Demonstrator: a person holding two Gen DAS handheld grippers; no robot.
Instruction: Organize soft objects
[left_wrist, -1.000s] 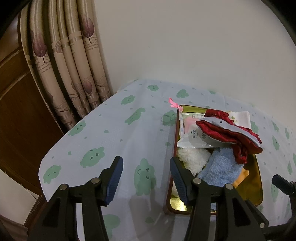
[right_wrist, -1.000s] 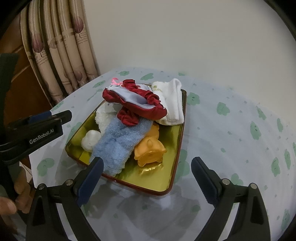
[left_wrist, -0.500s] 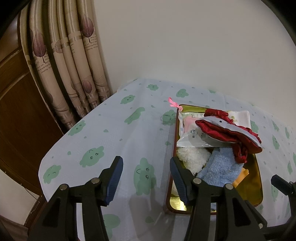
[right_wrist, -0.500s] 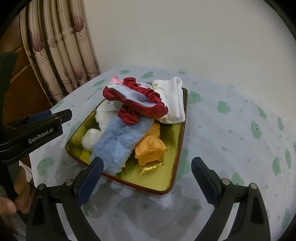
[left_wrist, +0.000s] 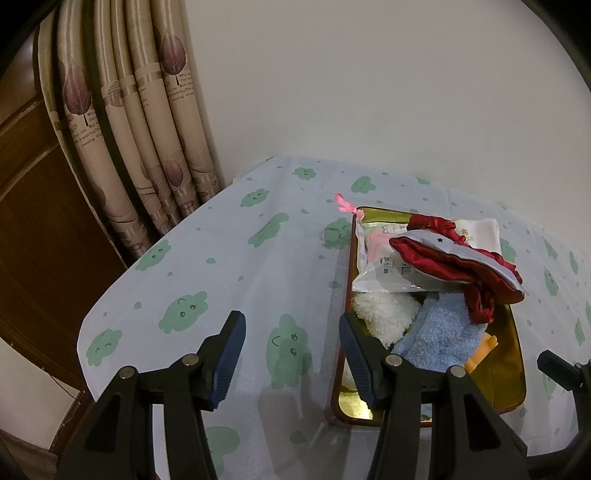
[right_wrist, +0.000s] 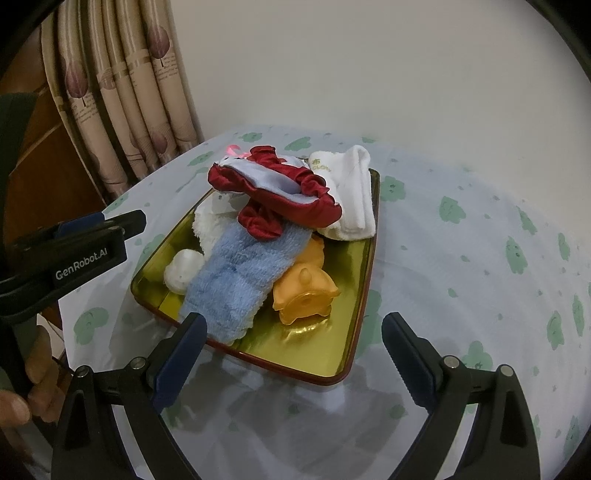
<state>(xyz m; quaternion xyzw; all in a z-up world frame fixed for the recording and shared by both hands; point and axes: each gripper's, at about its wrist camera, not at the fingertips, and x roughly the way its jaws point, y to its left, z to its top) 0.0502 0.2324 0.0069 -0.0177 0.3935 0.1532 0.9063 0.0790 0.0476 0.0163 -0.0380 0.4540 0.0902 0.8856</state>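
Both tools, the left tool (left_wrist: 291, 349) and the right tool (right_wrist: 293, 350), hang with jaws wide apart and empty over the bench, near a gold tray (right_wrist: 354, 306) heaped with soft things. The red satin piece (right_wrist: 291, 195) on top looks light and slippery, so pinch a bunched fold; the blue towel (right_wrist: 236, 280) looks floppy and grippy.

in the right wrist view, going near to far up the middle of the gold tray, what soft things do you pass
fluffy light blue towel → crumpled dark red satin cloth with a pale lilac panel → small pink ribbon at the far end of the gold tray
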